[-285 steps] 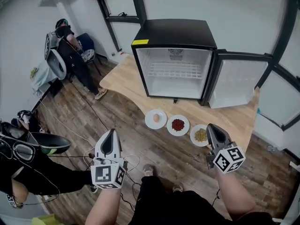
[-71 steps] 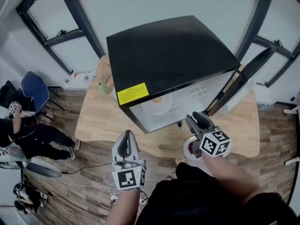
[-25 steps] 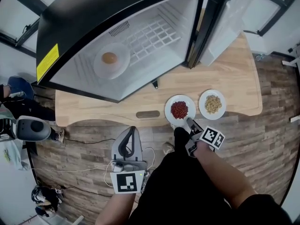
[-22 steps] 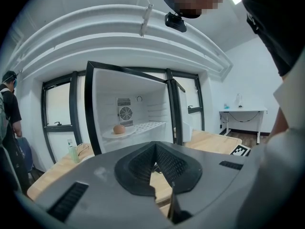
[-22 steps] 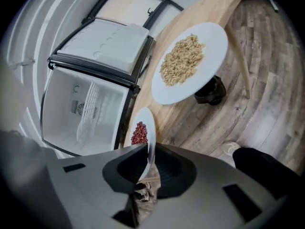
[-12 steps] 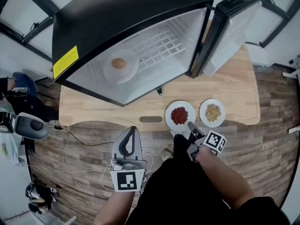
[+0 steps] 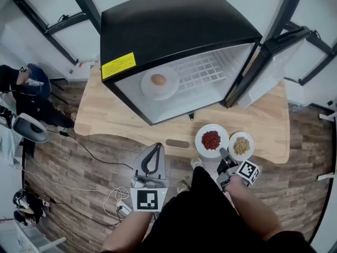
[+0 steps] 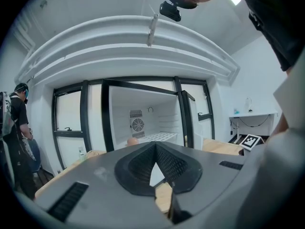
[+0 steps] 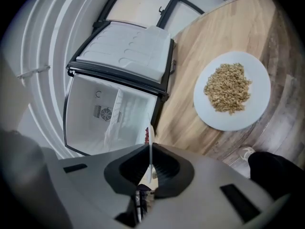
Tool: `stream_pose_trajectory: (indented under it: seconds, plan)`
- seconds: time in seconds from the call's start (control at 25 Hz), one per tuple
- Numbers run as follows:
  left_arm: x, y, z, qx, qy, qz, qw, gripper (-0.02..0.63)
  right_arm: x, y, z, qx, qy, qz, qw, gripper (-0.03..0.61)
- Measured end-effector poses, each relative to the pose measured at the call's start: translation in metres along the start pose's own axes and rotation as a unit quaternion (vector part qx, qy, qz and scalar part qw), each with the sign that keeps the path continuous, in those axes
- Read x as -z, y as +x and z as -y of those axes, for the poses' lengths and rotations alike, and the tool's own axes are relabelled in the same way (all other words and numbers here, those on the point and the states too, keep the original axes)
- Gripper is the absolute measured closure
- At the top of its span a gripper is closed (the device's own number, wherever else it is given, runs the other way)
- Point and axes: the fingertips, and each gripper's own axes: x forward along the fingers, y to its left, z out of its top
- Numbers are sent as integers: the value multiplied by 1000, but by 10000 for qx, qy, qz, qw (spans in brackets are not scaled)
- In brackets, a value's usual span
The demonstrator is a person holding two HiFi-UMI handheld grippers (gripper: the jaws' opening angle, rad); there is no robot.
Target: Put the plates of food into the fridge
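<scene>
head view, fridge: fridge [image 7: 174, 25] is open at upper centre. The egg plate [image 7: 147, 86] is already on its shelf.
head view, red plate: the plate of red food [image 7: 200, 141] is at lower right, by the table [image 7: 116, 115] edge. Your right gripper [image 7: 223, 154] is on its near rim.
head view, change: a second ago those jaws stood apart at the rim. They have just closed on it. The plate now seems to overlap the grain plate [image 7: 250, 141], so it is probably off the wood, though that is hard to confirm from above.
head view, left: your left gripper [image 7: 156, 147] is at lower centre, clear of everything.
left gripper view: jaws are together and empty, facing the open fridge.
right gripper view: the white rim shows edge-on at lower centre, clamped between the pads. The grain plate is at upper right, on the table.
meaning: the second plate's pickup is done and the carry to the shelf comes next. It is a rim grip only, so keep the plate level. The grain plate is still to go.
</scene>
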Motion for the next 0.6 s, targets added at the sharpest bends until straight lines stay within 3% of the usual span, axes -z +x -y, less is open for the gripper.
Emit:
stream_pose_trajectory:
  seconds: [0.16, 0.6]
  plan:
    - [-8, 1, -9, -171, -210, 40, 9996, 609, -14, 5, -26, -146, -267, -11, 9995, 545]
    - [-35, 10, -24, -391, -199, 327, 9985, 610, -46, 27, -90, -648, -527, 48, 9965, 545]
